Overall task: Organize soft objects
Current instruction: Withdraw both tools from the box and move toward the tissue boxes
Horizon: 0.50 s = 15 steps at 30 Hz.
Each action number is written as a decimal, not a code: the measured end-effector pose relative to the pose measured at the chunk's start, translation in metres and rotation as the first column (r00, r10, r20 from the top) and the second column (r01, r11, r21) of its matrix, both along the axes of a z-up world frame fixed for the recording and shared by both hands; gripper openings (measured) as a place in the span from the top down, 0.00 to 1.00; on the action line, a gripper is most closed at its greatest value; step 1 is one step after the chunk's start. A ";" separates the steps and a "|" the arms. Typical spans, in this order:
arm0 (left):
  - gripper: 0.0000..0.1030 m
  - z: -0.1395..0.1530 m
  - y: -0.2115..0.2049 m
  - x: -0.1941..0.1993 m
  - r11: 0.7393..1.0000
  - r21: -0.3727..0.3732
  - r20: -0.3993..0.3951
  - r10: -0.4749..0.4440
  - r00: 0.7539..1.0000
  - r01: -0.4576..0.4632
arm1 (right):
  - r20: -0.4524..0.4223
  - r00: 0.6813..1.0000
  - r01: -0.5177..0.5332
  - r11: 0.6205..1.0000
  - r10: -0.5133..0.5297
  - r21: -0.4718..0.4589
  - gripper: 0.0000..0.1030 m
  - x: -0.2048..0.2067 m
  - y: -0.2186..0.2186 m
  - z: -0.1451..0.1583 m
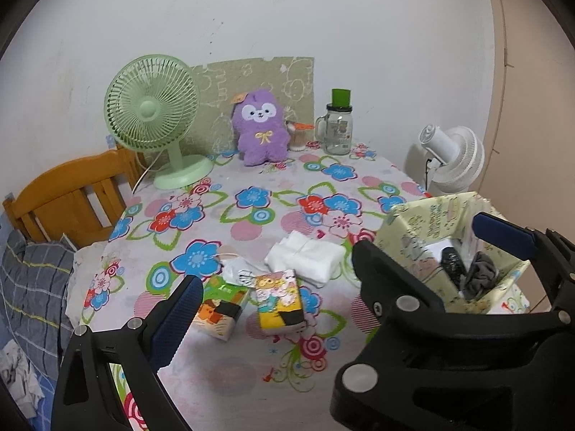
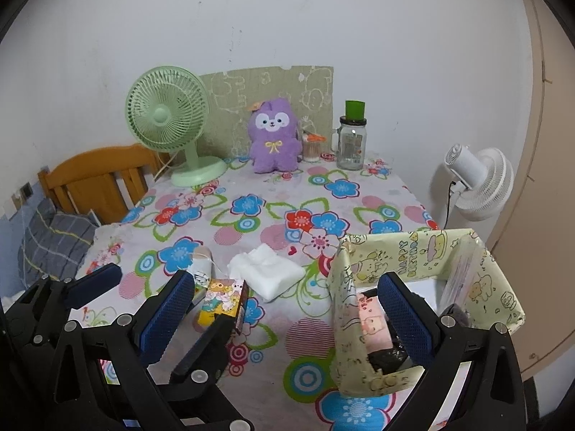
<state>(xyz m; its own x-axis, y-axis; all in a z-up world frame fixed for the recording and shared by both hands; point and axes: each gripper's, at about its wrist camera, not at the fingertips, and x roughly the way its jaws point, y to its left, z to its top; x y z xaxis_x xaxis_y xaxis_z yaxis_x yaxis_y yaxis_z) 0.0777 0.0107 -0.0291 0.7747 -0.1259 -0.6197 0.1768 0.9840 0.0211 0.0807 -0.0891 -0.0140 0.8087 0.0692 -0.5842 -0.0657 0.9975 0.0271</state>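
At the far left of both views a wooden chair (image 1: pixel 72 194) is standing beside the tabletop (image 1: pixel 251 222), which is wearing a flowered cloth. A green fan (image 1: pixel 152 115) is sitting at the upper left of the tabletop, with a purple plush toy (image 1: pixel 260 125) leaning against a patterned board just to its right, and a glass jar (image 1: pixel 337 133) with a green cap further right.

In the left wrist view the left tongs (image 1: pixel 334 258) are hanging wide apart and gripping nothing, low in the frame. Between their fingers two tissue packs are lying: a green one (image 1: pixel 219 305) and, just to its right, a yellow one (image 1: pixel 278 301). A folded white cloth (image 1: pixel 305 256) is resting just above them, at centre frame.

In the right wrist view the right tongs (image 2: pixel 284 309) are also spread wide and empty, their right finger (image 2: pixel 406 319) dipping into the pale yellow box (image 2: pixel 413 251) at lower right. Dark soft items (image 1: pixel 467 269) are sitting inside that box. A white fan (image 2: pixel 478 183) is standing off the tabletop at the right edge.
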 end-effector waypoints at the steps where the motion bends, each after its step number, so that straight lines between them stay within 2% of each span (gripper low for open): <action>1: 0.03 -0.002 0.001 0.001 1.000 0.003 0.000 0.001 1.000 -0.001 | 0.003 1.000 0.001 1.000 -0.001 0.000 0.00 0.001 0.003 -0.002; 10: 0.03 -0.022 0.023 0.015 1.000 -0.001 -0.036 0.020 0.999 -0.020 | -0.020 0.998 -0.052 0.999 0.052 -0.001 0.00 0.018 0.021 -0.021; 15: 0.03 -0.034 0.036 0.025 0.999 -0.014 -0.060 0.044 0.997 -0.045 | -0.066 0.995 -0.077 0.997 0.078 0.022 0.00 0.032 0.028 -0.035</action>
<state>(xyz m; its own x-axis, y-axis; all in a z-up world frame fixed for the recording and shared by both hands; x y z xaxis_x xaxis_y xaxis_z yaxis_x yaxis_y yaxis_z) 0.1032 0.0471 -0.0630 0.7416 -0.1020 -0.6630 0.1333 0.9911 -0.0034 0.1125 -0.0613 -0.0493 0.7596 0.1416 -0.6348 -0.1401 0.9887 0.0529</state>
